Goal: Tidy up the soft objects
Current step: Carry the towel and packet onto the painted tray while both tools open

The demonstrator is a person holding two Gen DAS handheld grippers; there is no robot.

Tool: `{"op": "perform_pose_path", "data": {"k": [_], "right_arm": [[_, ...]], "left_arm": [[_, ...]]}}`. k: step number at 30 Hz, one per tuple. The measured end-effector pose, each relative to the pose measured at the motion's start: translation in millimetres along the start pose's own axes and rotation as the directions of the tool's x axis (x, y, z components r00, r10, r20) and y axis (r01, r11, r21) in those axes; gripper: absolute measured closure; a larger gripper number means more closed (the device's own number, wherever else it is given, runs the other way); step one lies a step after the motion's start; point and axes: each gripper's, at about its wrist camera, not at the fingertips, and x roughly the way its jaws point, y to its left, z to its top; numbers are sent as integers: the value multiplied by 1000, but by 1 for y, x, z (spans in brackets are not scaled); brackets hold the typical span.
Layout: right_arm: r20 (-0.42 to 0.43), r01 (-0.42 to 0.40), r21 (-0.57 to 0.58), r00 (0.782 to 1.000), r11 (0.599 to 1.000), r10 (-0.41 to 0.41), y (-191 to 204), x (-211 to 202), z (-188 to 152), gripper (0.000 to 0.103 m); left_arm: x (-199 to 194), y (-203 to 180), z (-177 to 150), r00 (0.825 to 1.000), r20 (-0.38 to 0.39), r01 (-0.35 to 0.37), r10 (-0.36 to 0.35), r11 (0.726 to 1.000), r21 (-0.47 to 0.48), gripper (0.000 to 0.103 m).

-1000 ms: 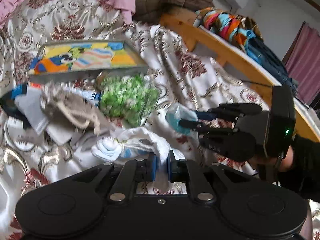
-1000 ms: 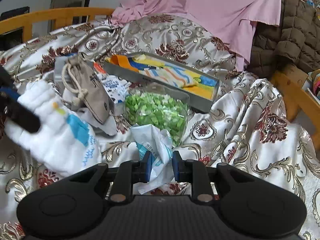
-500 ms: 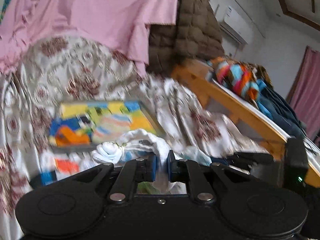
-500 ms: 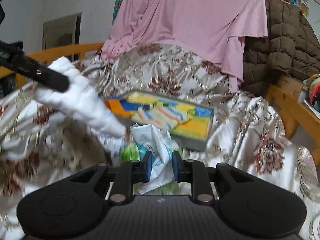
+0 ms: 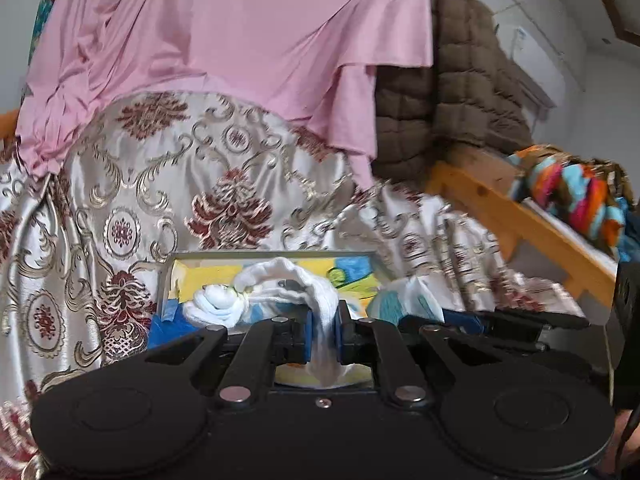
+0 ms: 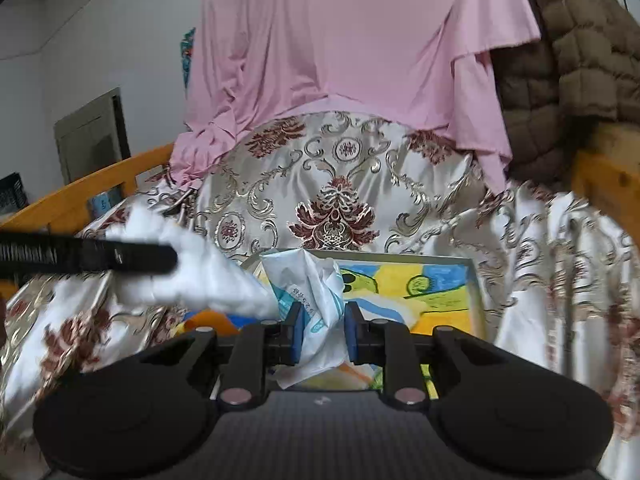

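Both grippers have risen from the clutter on the patterned bedspread (image 5: 132, 184) and now sit over the colourful tray (image 6: 448, 280). The left gripper (image 5: 323, 334) is clamped nearly fully shut on the white cloth (image 5: 280, 284); the right gripper (image 6: 322, 330) is narrowly closed on the crumpled tissue packet (image 6: 316, 292). Both items hang above the tray, so release into it is judged the next step.

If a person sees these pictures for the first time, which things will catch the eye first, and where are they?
First, the big pink cloth draped at the top, over the gold and red patterned cover. Then, low in the middle, the left hand-held gripper shut on a white towel and the right hand-held gripper shut on a crumpled white packet, both before a bright yellow and blue tray.
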Motion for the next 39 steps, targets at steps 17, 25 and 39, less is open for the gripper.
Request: {"op": "perform_pose_path", "data": {"k": [17,25,39], "right_arm": [[-127,47,47,991,998,-41,-5,95,-18,75],[-158,76,28,985,997,-70,-1,97,-17,66],[-129,108,45,986,993,-102,-8,57,-8,33]], "left_arm": [[89,57,-33,993,-102,-71,61,993,-98,91],[95,56,-36,970,-190,-163,149,985,-62,82],[69,44,-33,966,-164,-209,199,977,-42,38]]}}
